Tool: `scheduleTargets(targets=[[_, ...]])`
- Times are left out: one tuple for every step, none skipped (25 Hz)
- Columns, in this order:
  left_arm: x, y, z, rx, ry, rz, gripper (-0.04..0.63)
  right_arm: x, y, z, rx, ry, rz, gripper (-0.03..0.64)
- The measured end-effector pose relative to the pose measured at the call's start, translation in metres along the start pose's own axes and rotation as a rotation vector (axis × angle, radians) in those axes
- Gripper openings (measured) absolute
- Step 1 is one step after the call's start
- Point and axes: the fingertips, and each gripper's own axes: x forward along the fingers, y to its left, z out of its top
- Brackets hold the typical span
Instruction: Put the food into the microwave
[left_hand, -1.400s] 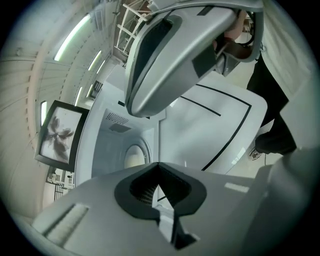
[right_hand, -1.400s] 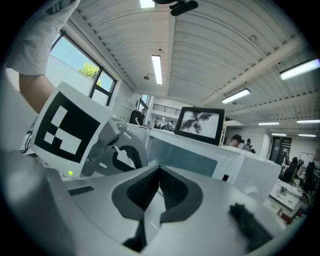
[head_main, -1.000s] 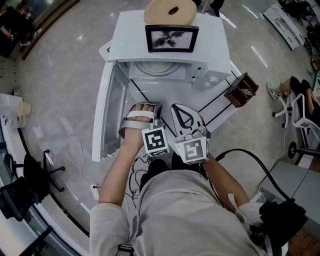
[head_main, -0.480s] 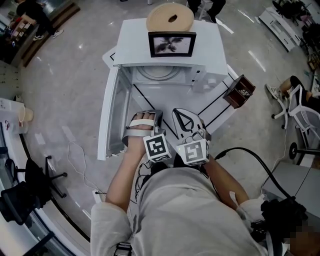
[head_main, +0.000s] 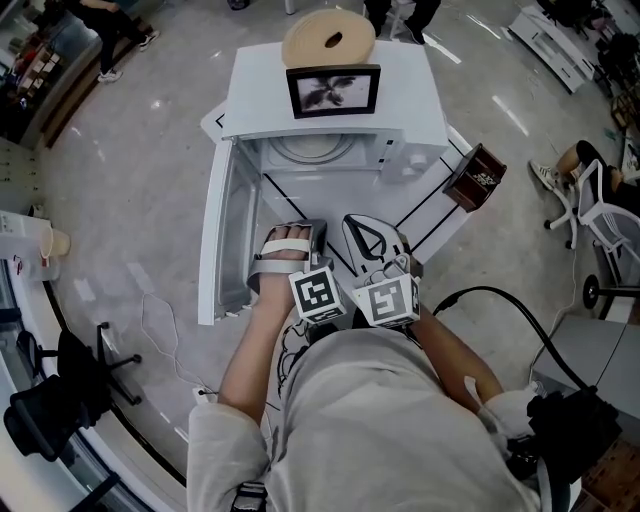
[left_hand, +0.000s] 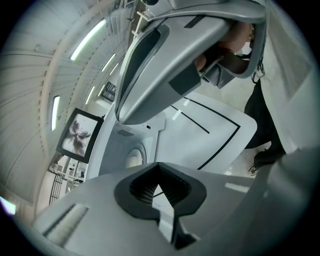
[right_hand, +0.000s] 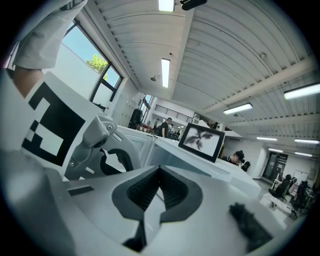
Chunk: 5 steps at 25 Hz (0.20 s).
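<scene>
- The microwave (head_main: 330, 100) stood at the upper centre of the head view, on a white table (head_main: 430, 215) marked with black lines.
- Its door (head_main: 225, 230) hung wide open to the left, and the turntable (head_main: 312, 150) showed in the cavity.
- I could not tell which thing was the food in any view.
- The left gripper (left_hand: 159, 169) was clenched, pads together with nothing between them. It sat at mid-frame in the head view, in front of the open cavity and pointing at it.
- The right gripper (right_hand: 160, 170) was clenched too, with nothing in its jaws. It lay just to the right of the left one, both over the table's front part.
- A framed picture (head_main: 333, 91) stood on the microwave's top, with a round tan disc (head_main: 329, 38) behind it at the top edge.
- A brown box (head_main: 475, 178) sat at the table's right corner, well apart from both grippers.
</scene>
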Motion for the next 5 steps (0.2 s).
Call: scheduleTargets(targets=[[0.0003, 0.0001, 0.0004, -0.003, -0.001, 0.0, 0.008, -0.0001, 0.0, -0.0003, -0.001, 0.001, 0.0, 0.009], [0.0005, 0.0001, 0.0007, -0.005, -0.001, -0.001, 0.008, -0.0003, 0.0001, -0.0005, -0.002, 0.001, 0.0, 0.01], [0.0008, 0.0, 0.0009, -0.006, -0.002, -0.002, 0.009, -0.0006, 0.0003, -0.0006, -0.002, 0.001, 0.0, 0.009], [0.001, 0.0, 0.001, -0.007, -0.002, -0.003, 0.008, -0.0008, 0.0004, -0.0006, -0.002, 0.001, 0.0, 0.011], [0.0013, -0.0001, 0.0012, -0.008, -0.002, -0.004, 0.009, -0.0011, 0.0005, -0.0006, -0.002, 0.002, 0.0, 0.01]])
